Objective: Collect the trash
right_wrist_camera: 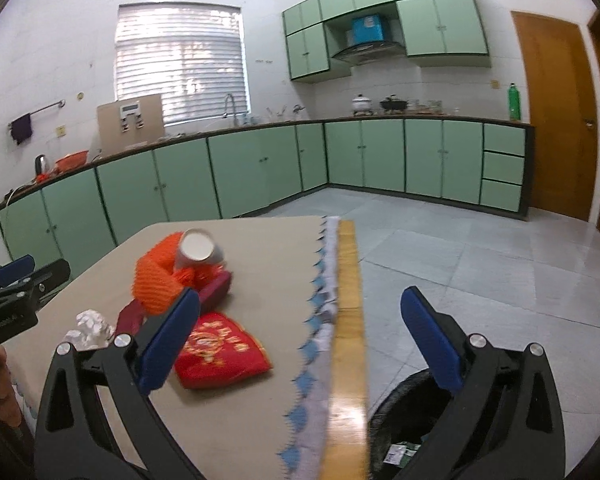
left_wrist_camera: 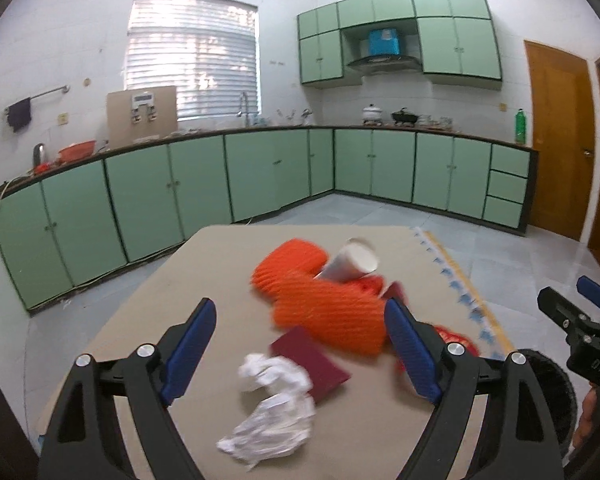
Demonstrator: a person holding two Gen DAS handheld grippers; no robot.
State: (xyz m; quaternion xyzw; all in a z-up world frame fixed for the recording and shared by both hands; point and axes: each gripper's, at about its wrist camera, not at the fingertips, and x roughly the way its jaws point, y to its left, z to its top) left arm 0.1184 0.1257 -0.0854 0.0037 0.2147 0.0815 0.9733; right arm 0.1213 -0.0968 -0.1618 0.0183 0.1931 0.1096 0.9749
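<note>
Beige cloth-covered bench (left_wrist_camera: 148, 360), trash heaped mid-surface toward right edge, likely for easy reach to black-lined bin (right_wrist_camera: 404, 404) on floor beside that edge.

Orange foam net sleeve (left_wrist_camera: 324, 304) under tipped white paper cup (left_wrist_camera: 352, 262).

Red embroidered pouch (right_wrist_camera: 220, 348) nearest right edge.

Maroon flat card (left_wrist_camera: 316, 364) beside crumpled white tissue (left_wrist_camera: 272, 400), near front edge.

Left hand-held gripper (left_wrist_camera: 300, 344) wide open, empty, over tissue.

Right hand-held gripper (right_wrist_camera: 300, 336) open, empty, straddling right edge.

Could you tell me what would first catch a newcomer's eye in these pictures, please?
The bright orange foam netting heaped mid-table, with a white paper cup tipped on its side against it. Nearer the cameras lie crumpled white paper and a red embroidered pouch near the table's fringed edge, with a black-lined bin on the floor alongside.
</note>
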